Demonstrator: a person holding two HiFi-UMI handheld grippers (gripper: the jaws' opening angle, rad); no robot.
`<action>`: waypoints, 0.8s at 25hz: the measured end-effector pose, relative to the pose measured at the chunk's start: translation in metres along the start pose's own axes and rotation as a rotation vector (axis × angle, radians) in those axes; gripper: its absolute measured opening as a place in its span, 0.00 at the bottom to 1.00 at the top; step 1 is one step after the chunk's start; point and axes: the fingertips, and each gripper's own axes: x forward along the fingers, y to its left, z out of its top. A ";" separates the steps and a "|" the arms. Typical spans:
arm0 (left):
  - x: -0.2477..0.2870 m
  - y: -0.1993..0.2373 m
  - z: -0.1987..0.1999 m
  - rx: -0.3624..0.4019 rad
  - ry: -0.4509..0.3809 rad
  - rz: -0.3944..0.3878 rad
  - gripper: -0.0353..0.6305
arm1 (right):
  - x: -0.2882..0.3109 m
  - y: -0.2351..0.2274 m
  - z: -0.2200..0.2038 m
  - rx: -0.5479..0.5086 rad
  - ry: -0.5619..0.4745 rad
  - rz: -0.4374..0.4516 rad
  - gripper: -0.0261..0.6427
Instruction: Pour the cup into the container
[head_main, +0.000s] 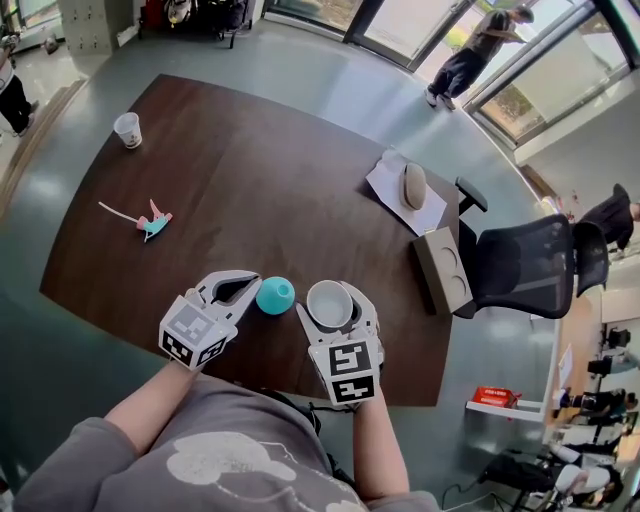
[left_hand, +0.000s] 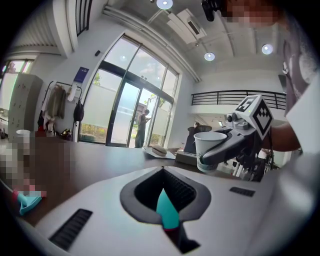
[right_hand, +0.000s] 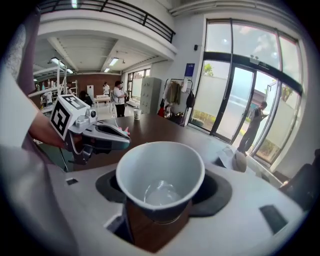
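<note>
Right gripper (head_main: 331, 300) around upright cup (right_hand: 160, 172), just beside teal container (head_main: 275, 295)

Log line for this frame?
right gripper: holds cup upright, little clear liquid inside | left gripper: jaws together, beside container | pour: not started

Dark wooden table (head_main: 260, 180) on a grey floor (head_main: 330, 85) (glossy), black office chair (head_main: 525, 265) beside, tall windows (left_hand: 145, 65) beyond.

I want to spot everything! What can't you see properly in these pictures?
- teal container: left gripper view shows only a sliver inside the left claw; grip unclear.
- far cup: head view, too small to see inside.
- table: left gripper view, a mosaic patch covers its left part.
</note>
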 end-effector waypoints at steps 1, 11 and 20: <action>0.000 -0.001 0.002 0.004 -0.001 0.004 0.06 | -0.004 -0.003 0.000 0.017 -0.028 -0.003 0.48; -0.007 -0.021 0.009 0.040 -0.015 0.046 0.06 | -0.036 -0.007 -0.016 0.123 -0.208 0.009 0.48; -0.018 -0.050 -0.001 0.049 -0.021 0.098 0.06 | -0.048 0.003 -0.044 0.148 -0.225 0.069 0.48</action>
